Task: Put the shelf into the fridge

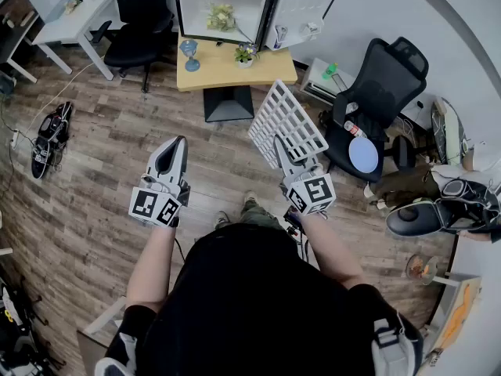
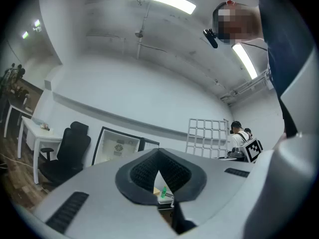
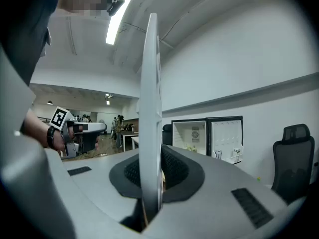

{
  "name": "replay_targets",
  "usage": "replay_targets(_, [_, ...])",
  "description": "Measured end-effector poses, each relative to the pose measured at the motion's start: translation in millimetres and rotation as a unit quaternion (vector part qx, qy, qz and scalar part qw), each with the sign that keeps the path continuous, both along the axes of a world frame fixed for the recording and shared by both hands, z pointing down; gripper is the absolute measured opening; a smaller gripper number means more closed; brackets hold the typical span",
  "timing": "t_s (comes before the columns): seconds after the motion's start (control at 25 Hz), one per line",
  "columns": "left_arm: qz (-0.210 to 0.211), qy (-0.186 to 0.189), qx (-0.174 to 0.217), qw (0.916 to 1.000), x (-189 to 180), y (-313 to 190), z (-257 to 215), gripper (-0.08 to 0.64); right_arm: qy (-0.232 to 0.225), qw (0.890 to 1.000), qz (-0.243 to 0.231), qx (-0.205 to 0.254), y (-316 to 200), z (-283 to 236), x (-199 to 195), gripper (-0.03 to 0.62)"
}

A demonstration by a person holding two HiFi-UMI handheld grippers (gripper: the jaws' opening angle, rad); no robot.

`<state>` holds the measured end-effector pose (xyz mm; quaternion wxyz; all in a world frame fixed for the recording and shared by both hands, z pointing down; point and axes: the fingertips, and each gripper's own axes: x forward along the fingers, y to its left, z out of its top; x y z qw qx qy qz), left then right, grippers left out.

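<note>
The shelf is a white grid panel, held upright by its near edge in my right gripper, which is shut on it. In the right gripper view the shelf stands edge-on between the jaws. The small fridge sits ahead on a wooden table, its door swung open to the right. A plant is inside it. My left gripper is level with the right one, to its left, shut and empty. From the left gripper view the shelf shows at the right.
A black office chair with bottles on its seat stands right of the shelf. Another black chair and a white desk are at the far left. A blue glass and a potted plant sit on the table. Shoes lie on the floor.
</note>
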<state>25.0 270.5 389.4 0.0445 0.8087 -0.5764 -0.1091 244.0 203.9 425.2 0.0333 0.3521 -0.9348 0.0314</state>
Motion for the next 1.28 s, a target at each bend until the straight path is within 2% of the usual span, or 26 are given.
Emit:
replay_targets(0.4, [0.001,0.008,0.004,1.0000,-6,-1,-3,0.018,0.007,1.000,-0.002,0.008,-1,-6,-11,0.043])
replay_targets(0.64, [-0.003,0.011,0.004,0.9999,-10,-2,-1,0.018,-0.015,1.000,-0.002,0.010,-3,-12,-9,0.043])
replay_targets(1.28, [0.006,0.017,0.014,0.9997,-26,25,-2,0.018,-0.023,0.999,0.004,0.038,25,-25,-26,0.044])
